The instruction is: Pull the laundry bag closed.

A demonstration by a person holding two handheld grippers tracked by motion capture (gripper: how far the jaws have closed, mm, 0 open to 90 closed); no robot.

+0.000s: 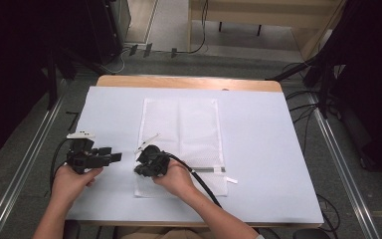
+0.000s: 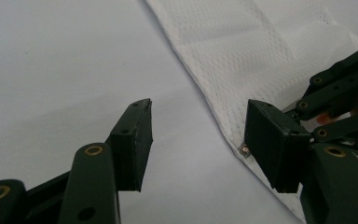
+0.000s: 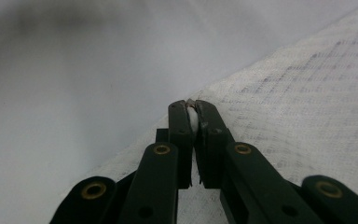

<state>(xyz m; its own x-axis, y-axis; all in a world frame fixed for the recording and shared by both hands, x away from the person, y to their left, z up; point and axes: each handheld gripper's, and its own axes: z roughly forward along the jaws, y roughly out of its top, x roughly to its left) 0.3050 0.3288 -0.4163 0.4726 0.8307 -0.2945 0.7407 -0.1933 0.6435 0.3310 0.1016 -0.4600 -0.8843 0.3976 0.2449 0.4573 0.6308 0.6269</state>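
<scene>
White mesh fabric bag (image 1: pixel 181 134), rectangular with a zipper along its near end, lies flat mid-table on the pale blue table cover (image 1: pixel 258 129). Right gripper (image 1: pixel 142 162) jaws are pressed together on white material at the bag's left edge, probably to lift or anchor that edge. Left gripper (image 1: pixel 114 157) hovers just beside the same edge, jaws spread, likely placed to take a second hold.
</scene>
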